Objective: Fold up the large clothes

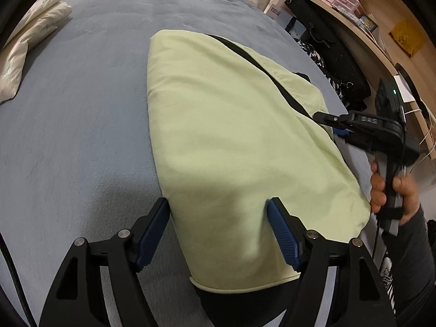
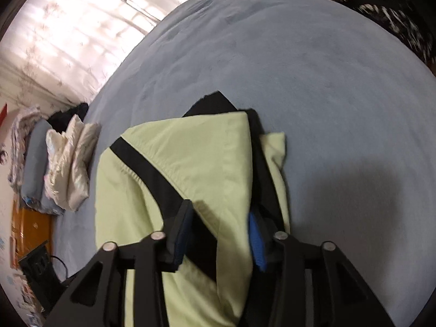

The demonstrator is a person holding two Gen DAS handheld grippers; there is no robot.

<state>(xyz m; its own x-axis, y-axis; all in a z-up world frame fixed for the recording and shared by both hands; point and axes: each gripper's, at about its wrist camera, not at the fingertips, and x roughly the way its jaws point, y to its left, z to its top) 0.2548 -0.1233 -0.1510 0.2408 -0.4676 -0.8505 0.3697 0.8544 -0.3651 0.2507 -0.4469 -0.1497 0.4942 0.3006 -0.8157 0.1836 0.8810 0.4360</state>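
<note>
Left gripper [image 1: 218, 229] (jaws apart) straddles the pale green garment [image 1: 231, 125] edge.

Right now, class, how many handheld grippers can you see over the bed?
2. The left gripper straddles the near end of the green garment; the right gripper is at the garment's far right edge, held by a hand.

Blue-grey bed [image 1: 81, 109] carries green garment [image 1: 223, 141] (black-trimmed) and cream bundle [image 1: 30, 46].
</note>
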